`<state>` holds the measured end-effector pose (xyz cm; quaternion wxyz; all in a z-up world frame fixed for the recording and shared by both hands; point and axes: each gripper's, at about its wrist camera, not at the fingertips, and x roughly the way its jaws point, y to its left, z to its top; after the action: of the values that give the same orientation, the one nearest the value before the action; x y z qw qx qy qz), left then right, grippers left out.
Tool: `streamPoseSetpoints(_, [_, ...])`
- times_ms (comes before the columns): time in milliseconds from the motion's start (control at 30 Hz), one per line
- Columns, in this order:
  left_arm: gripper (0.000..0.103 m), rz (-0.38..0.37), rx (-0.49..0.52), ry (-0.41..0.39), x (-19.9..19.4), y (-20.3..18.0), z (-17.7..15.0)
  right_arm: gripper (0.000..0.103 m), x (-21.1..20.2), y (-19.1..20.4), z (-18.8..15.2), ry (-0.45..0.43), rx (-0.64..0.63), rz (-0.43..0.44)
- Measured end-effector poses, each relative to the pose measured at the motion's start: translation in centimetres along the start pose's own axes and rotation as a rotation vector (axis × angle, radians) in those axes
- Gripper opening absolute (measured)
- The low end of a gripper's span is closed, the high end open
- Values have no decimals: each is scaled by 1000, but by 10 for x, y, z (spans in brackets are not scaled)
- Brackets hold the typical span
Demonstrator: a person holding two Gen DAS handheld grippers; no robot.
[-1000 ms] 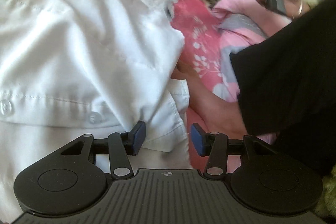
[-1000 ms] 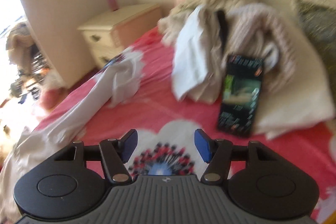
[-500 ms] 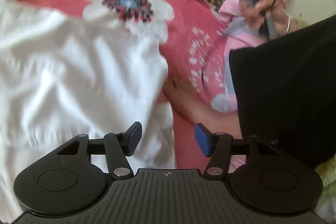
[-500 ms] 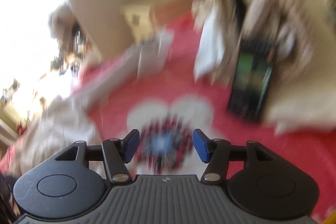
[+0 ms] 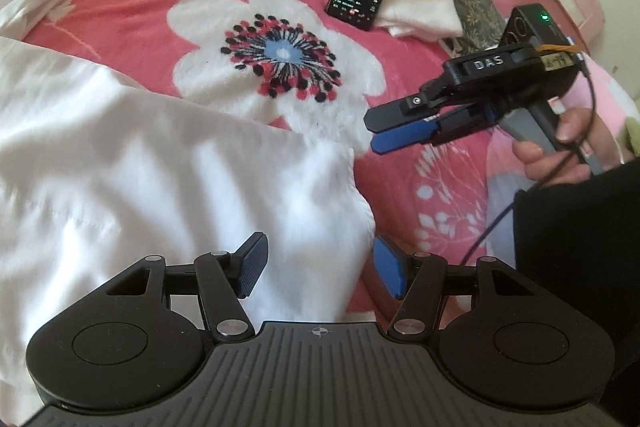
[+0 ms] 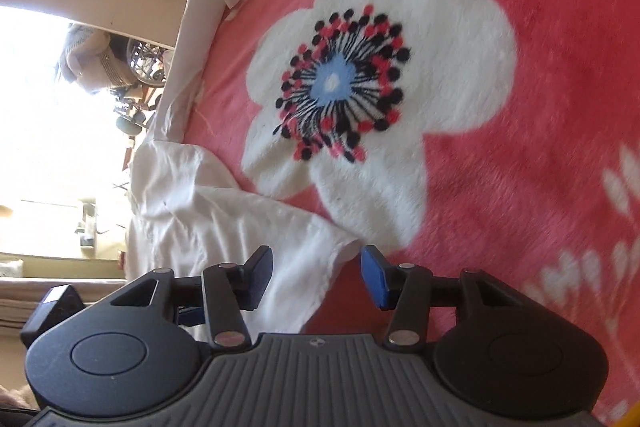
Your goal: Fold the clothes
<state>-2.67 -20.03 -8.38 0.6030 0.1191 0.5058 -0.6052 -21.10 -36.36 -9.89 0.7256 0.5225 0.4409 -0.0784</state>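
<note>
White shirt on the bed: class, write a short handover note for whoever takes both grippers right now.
Left gripper: open, holding nothing, over the shirt; its jaws have just opened wider.
Right gripper: open, empty, at the shirt's near corner; its jaws closed a little.
Shirt: spread rumpled on the blanket, one sleeve stretched away.
Done: no fold visible yet.
Left: grasp the edges and fold.

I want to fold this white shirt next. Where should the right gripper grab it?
Probably the loose corner of the white shirt, lying flat on the pink blanket. Come from the blanket side, low, one of the right gripper fingers sliding beneath the edge.
</note>
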Motion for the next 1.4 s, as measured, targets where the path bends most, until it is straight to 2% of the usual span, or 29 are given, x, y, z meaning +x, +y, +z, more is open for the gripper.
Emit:
streamPoseSetpoints(267, [59,21,19,27,10,-6,-8,53,11,-11,-6,51,104,36])
streamPoseSetpoints(467, [60,32,47,24,14,-12,-10,52,24,-9,-21,110,101,55])
streamPoseSetpoints(500, [60,33,52,23,15,-14,-10,50,28,-8,-22,125,96,60])
streamPoseSetpoints(533, [60,36,59,24,15,-15,-10,41,32,-7,-23,140,90,65])
streamPoseSetpoints(567, [60,39,66,26,17,-16,-10,26,35,-4,-24,150,86,79])
streamPoseSetpoints(600, [60,43,70,27,17,-16,-9,22,38,-1,-23,156,81,101])
streamPoseSetpoints(767, [59,42,8,12,14,-8,-6,20,49,30,-11,140,4,217])
streamPoseSetpoints(800, [57,34,-2,9,13,-5,-5,20,52,36,-8,140,-9,233])
streamPoseSetpoints(867, [40,27,-14,5,11,-1,-3,20,59,46,-2,140,-36,250])
streamPoseSetpoints(900, [38,27,-27,2,10,1,-2,20,61,49,1,138,-47,255])
streamPoseSetpoints(967, [21,23,-61,-3,9,7,-1,22,64,52,4,132,-65,250])
streamPoseSetpoints(1067, [12,-19,-165,-14,5,21,0,24,55,50,7,119,-76,235])
streamPoseSetpoints(1100, [10,-35,-200,-22,4,26,0,25,47,46,7,109,-76,240])
streamPoseSetpoints(1200, [7,-64,-284,-46,-1,39,0,38,20,35,2,59,-89,246])
streamPoseSetpoints(1267, [7,-74,-335,-60,-4,47,0,41,4,28,-1,29,-107,232])
streamPoseSetpoints(1400, [7,-101,-419,-79,-9,62,0,41,-1,23,-9,32,-172,93])
